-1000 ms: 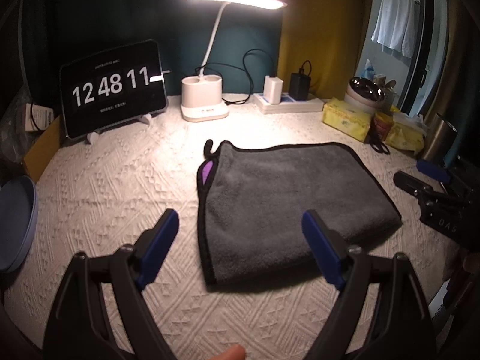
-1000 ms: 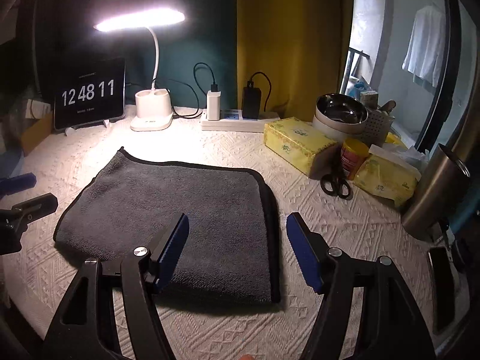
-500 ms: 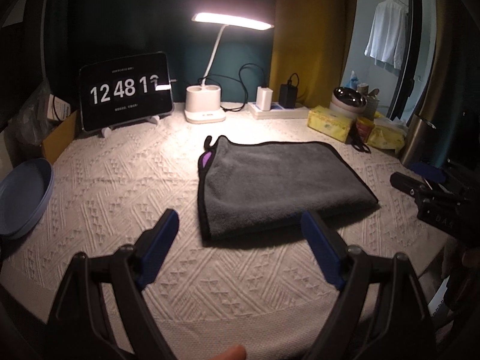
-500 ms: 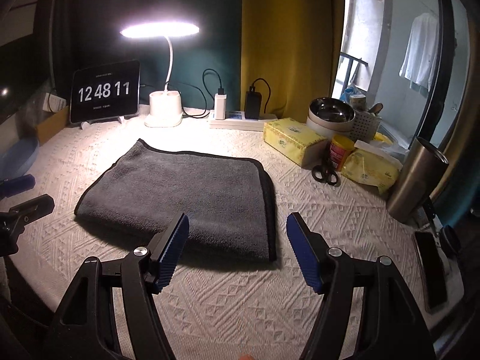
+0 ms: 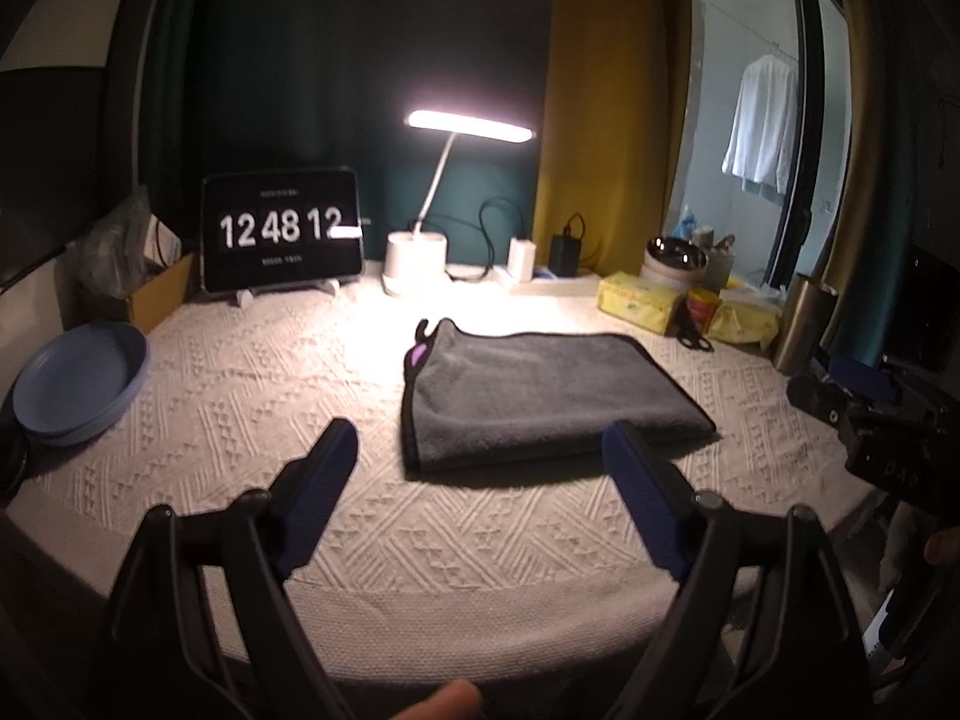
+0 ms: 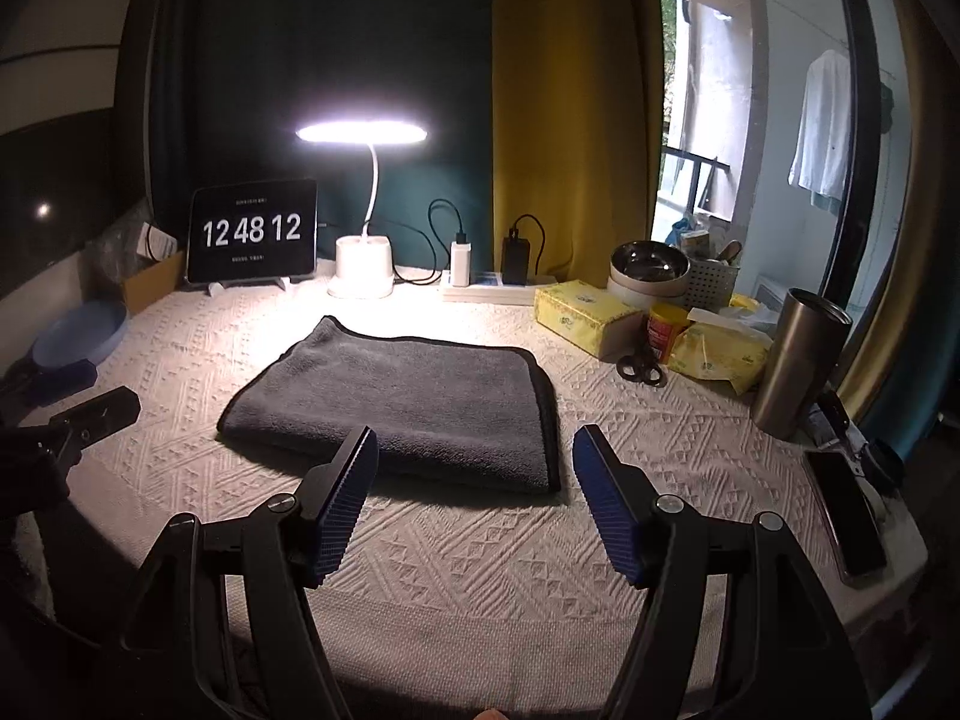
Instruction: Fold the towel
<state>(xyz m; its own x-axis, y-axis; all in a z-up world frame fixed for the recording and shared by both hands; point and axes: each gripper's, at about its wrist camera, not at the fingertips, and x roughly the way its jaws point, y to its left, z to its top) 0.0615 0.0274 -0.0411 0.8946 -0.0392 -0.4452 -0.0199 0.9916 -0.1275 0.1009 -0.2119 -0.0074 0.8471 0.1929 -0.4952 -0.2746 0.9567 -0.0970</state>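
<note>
A counter [image 6: 480, 540] covered in a cream cloth with a raised woven diamond pattern fills both views. In its middle lies the towel [image 6: 408, 402], a dark grey plush rectangle edged in black binding. It sits flat in a neat doubled stack, with a rounded fold along one side and stacked bound edges along the other, so the folding looks finished or nearly so; whether another fold is wanted cannot be told. In the left view, a small purple tag shows at the towel's [image 5: 540, 396] far corner.

The left hand-held gripper [image 5: 480, 480] is held over the counter's near edge with its blue ribbed pads wide apart, gripping nothing. The right hand-held gripper [image 6: 474, 492] is likewise spread and empty, just short of the towel.

At the back stand a lit white desk lamp [image 6: 363, 264] and a tablet clock [image 6: 252, 231].
</note>
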